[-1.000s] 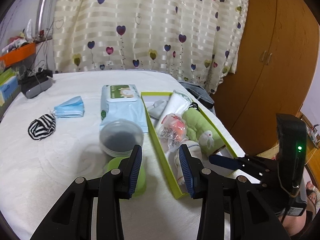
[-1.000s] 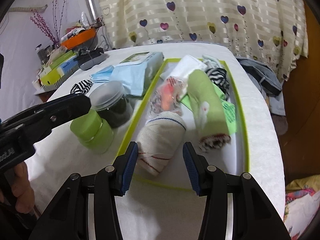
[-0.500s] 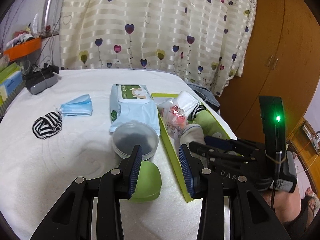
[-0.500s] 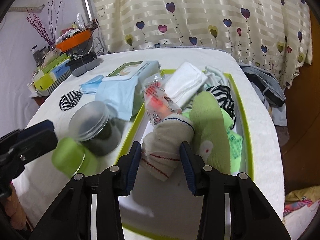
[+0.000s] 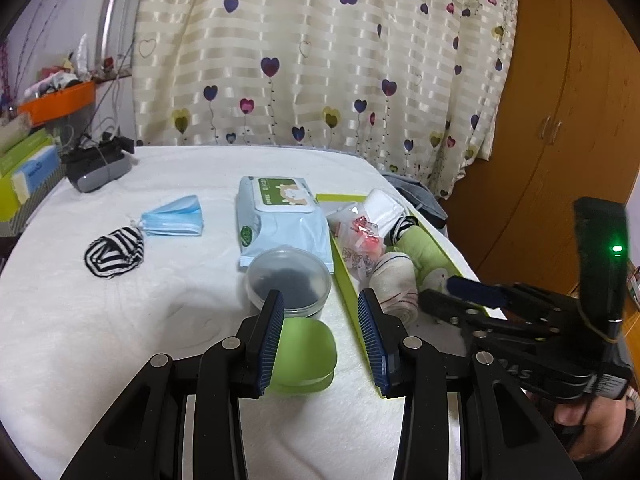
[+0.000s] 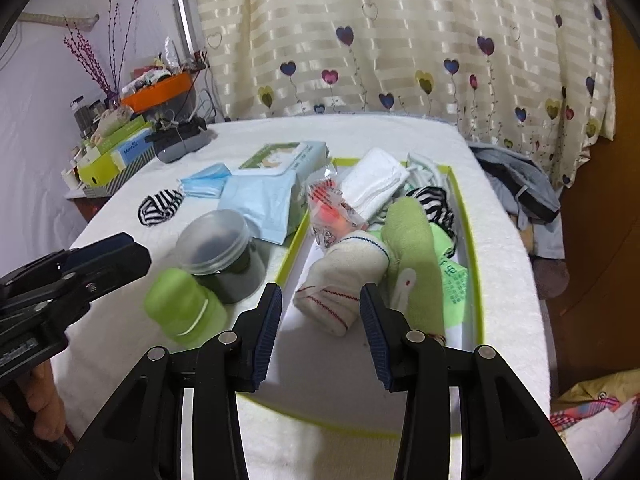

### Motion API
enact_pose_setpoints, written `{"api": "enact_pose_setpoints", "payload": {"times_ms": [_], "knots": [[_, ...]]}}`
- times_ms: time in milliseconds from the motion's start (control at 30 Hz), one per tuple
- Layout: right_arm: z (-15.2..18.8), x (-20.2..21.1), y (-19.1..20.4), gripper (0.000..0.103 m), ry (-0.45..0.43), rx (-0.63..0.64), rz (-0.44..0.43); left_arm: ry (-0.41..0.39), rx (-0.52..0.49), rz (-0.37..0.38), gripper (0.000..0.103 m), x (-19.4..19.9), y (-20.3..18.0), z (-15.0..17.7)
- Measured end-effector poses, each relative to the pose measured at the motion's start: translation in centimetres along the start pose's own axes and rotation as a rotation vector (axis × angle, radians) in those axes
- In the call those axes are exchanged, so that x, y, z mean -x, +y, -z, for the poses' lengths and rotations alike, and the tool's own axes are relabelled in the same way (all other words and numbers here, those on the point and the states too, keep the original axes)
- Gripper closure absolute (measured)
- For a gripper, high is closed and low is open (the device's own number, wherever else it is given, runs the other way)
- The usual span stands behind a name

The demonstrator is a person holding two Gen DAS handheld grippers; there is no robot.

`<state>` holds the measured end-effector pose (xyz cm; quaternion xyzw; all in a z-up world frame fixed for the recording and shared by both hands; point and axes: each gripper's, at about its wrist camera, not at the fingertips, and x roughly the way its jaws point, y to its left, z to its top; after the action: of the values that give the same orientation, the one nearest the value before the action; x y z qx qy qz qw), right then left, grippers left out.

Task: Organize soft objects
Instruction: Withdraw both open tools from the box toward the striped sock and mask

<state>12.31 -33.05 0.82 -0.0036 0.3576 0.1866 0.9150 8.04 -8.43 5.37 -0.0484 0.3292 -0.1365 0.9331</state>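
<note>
Home bedroom: heart-print curtain [image 5: 320,60], wooden wardrobe [image 5: 560,120]

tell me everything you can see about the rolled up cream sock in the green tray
The cream sock is a soft knit bundle rolled into a stubby cylinder, off-white with thin red stitched lines near its front end and a thin dark blue line around the far end. It lies on its side in the near part of the green-rimmed tray, angled toward the front. Its right side rests against the green plush roll; the clear packet with red contents sits just behind it. The right gripper frames it, pads not pressing on it.
</note>
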Motion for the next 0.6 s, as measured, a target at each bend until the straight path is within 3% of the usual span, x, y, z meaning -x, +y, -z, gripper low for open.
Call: {"api": "enact_pose_setpoints", "payload": {"times_ms": [133,600], "knots": [[0.1,1.7,0.7,0.055,-0.033,0.005,-0.005,-0.005,-0.003,-0.016,0.066,0.9,0.4,0.4],[0.2,4.2,5.4,0.054,-0.073,0.068,-0.042,-0.022,0.039,-0.042,0.066,3.5,3.7,1.6]]}}
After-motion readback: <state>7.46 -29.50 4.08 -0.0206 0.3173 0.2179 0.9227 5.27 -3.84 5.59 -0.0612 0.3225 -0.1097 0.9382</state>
